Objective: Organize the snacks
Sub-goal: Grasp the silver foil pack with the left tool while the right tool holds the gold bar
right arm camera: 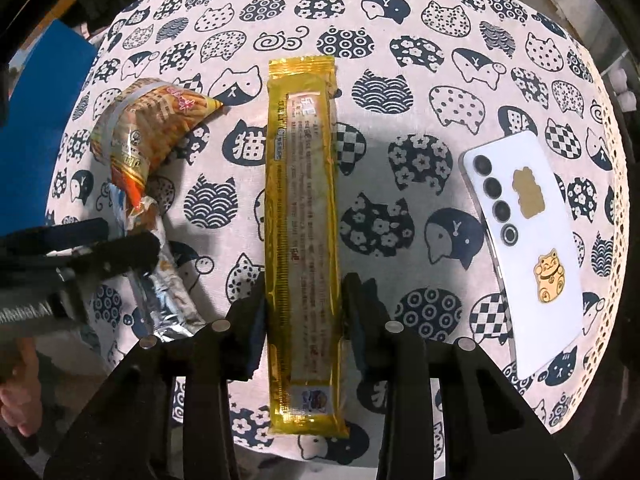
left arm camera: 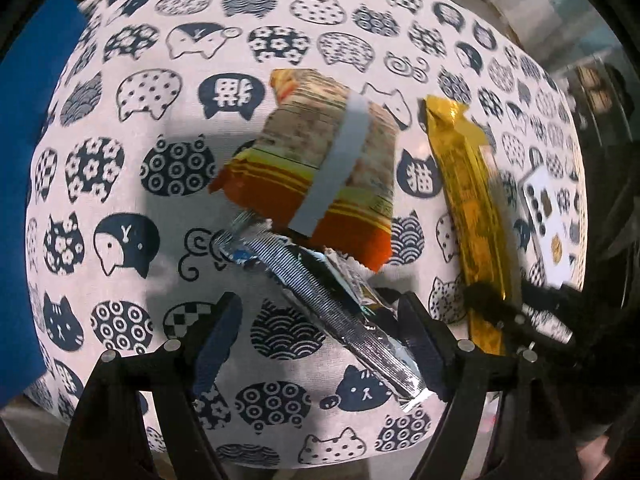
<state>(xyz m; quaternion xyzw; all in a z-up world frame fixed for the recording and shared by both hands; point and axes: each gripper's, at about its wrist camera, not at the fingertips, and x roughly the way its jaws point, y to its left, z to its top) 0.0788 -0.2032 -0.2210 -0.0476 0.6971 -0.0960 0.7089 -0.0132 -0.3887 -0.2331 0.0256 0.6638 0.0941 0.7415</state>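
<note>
The right gripper (right arm camera: 305,312) has its jaws closed on the gold snack bar (right arm camera: 302,216), one pad pressed against each long side of the wrapper in its lower half. The bar runs straight ahead of the jaws, its sealed far end toward the far edge of the worktop (right arm camera: 400,20); whether it rests on the cat-print cloth or is lifted just off it cannot be told. In the left wrist view the same bar (left arm camera: 468,204) appears at the right, with the right gripper's dark fingers (left arm camera: 492,300) around its near part.

The left gripper (left arm camera: 316,332) stands with its jaws wide open. A silver foil packet (left arm camera: 320,300) lies slantwise between them; its near end passes close by the right-hand finger, but the pads do not press on it. The packet's far end is tucked under an orange snack bag (left arm camera: 320,164), which has a pale strip across it and lies toward the middle of the worktop, just left of the gold bar.

From the right wrist view the orange bag (right arm camera: 152,136) and the foil packet (right arm camera: 168,292) sit toward the left edge, with the left gripper's dark fingers (right arm camera: 120,252) over the packet. A white phone (right arm camera: 532,248) lies face down near the right edge, well apart from the snacks, with a gold cat sticker on its back
</note>
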